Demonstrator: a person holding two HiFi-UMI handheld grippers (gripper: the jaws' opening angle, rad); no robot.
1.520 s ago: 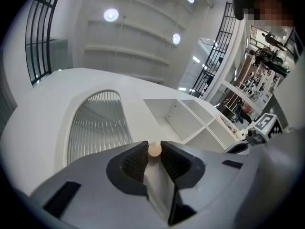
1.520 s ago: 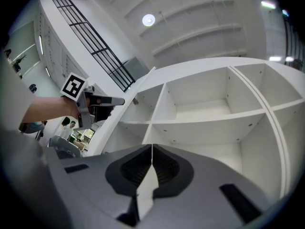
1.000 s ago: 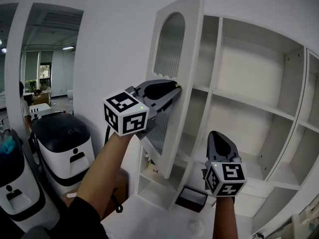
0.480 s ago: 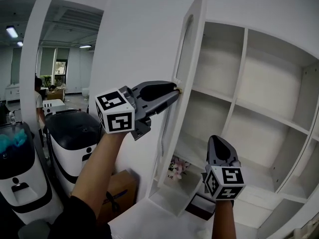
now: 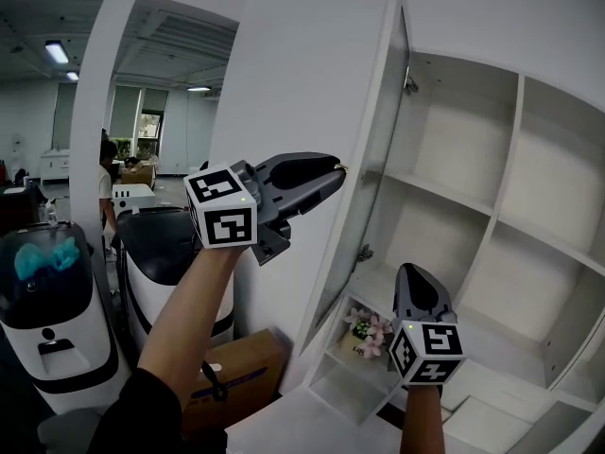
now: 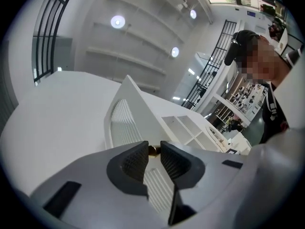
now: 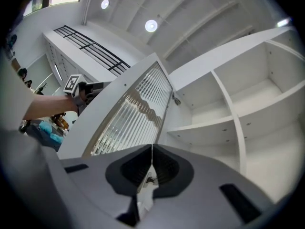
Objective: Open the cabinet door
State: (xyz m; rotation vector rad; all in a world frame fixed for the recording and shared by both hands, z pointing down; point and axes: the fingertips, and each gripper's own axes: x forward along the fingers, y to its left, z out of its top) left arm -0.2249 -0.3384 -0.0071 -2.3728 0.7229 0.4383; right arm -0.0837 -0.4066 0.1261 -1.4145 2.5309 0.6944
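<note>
The white cabinet door [image 5: 373,159] with its ribbed glass pane stands swung wide, nearly edge-on in the head view. My left gripper [image 5: 333,170] is at the door's outer edge, its pads on either side of the small brass knob [image 6: 153,150] and touching it, while the jaws ease open a little. In the left gripper view the door's front [image 6: 125,123] runs away behind the knob. My right gripper [image 5: 413,270] hangs lower, before the open shelves [image 5: 444,192], shut with nothing in it. From the right gripper view [image 7: 151,151] the door's inner side [image 7: 133,118] shows.
Two white rounded machines [image 5: 57,329] [image 5: 180,244] stand on the floor at the left. A cardboard box [image 5: 236,372] sits beside the cabinet's foot. A small flower arrangement [image 5: 364,331] is in a low compartment. A person [image 5: 109,164] stands far back.
The door has swung further out to the left, from facing me to nearly edge-on, with my left gripper on its knob. More of the shelves show. My right gripper stays low.
</note>
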